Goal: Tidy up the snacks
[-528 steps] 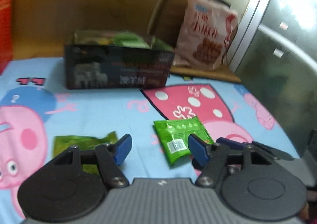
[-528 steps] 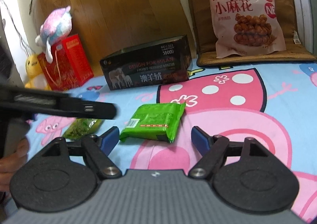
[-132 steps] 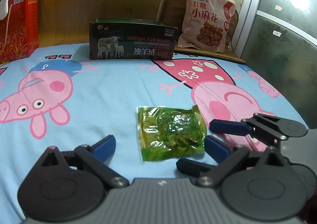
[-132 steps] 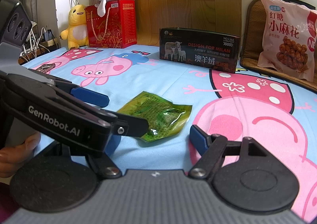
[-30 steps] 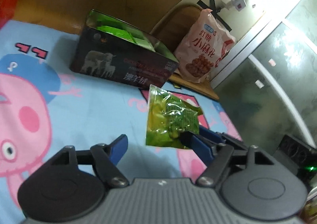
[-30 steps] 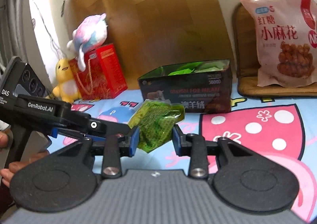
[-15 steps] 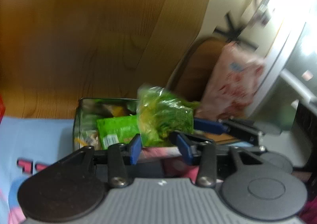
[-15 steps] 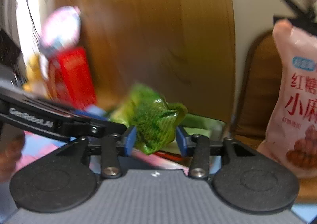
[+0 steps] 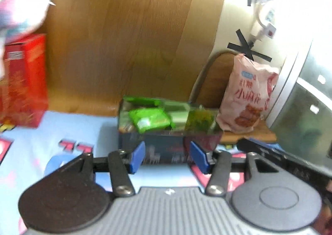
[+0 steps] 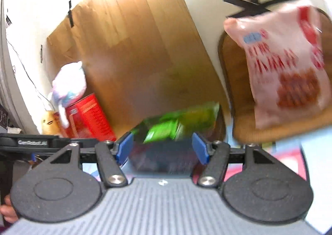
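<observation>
Nearest the left wrist camera, the left gripper (image 9: 167, 157) is seen with its blue fingers (image 9: 137, 157) spread apart and nothing between them. The right gripper (image 10: 161, 148) is likewise parted and empty.

Just beyond both, the dark open-topped box (image 9: 166, 147) stands on the cartoon-print bed sheet (image 9: 41, 141). Inside it a bright green packet (image 9: 150, 119) lies towards the left, and a yellow-green pouch (image 9: 200, 119) sits at the right end; blur hides finer detail.

These packets are judged light, soft and crinkly, with slick film. A pinch on a flat sealed edge would probably serve better than one on the bulging middle. The box looks like thin card, so a knock against its wall could probably shift it.

Room is open above the box. To its left the sheet lies bare as far as the red gift box (image 9: 22, 81). The right end is crowded by the large pink snack bag (image 9: 248, 98), which leans on a brown cushion (image 10: 238, 93). Behind, a wooden panel (image 9: 124, 37) closes the far side.
</observation>
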### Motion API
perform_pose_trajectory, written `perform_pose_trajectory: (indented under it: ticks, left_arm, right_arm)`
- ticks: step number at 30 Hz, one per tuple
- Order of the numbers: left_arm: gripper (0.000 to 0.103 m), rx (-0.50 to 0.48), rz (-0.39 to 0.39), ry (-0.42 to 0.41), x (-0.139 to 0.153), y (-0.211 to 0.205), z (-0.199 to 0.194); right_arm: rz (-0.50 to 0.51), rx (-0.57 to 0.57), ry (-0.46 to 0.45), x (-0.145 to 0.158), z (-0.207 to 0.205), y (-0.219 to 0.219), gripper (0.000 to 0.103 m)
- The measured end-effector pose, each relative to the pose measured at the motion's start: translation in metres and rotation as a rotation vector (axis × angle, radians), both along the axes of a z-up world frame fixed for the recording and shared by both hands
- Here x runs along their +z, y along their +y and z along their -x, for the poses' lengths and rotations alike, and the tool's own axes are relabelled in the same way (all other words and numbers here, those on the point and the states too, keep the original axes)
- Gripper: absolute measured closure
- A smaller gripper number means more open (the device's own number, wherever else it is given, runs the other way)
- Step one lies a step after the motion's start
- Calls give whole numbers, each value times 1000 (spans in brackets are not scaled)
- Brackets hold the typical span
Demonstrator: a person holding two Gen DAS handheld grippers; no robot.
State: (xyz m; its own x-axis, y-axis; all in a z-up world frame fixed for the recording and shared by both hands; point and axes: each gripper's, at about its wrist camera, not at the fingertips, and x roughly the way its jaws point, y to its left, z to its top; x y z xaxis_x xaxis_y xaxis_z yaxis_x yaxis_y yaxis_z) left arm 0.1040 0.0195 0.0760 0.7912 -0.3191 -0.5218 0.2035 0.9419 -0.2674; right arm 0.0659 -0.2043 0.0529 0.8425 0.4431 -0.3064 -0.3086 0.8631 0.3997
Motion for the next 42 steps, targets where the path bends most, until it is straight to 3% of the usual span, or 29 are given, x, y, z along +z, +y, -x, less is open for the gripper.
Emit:
perform_pose_trajectory:
  ticks: [3, 5, 7, 9, 14, 23, 38, 42]
  left_arm:
    - [47, 60, -46, 58, -11, -8, 47]
    - [36, 66, -69, 97, -16, -12, 73]
    - [28, 93, -101, 85, -19, -15, 97]
    - [26, 116, -142, 52, -21, -20, 117]
    - [2, 148, -184, 29, -23, -29, 151]
    - [0, 187, -230, -4, -18, -39, 173]
    - [0, 191, -253, 8, -23, -43, 176]
    - [0, 198, -257, -27, -20, -42, 182]
  right_arm:
    - [-40, -59, 93, -7, 65, 9, 35]
    - [-91, -52, 133, -13, 96, 9, 27]
    - [-58, -50, 142, -14, 121, 17, 23]
    - [-15, -55, 133, -13, 136, 23, 21]
    - [-12, -69, 140, -11, 168, 24, 7]
    - [-23, -69, 134, -12, 191, 20, 6]
    - [-22, -73, 153, -16, 193, 22, 4]
    - [-24, -78, 164, -18, 193, 22, 3]
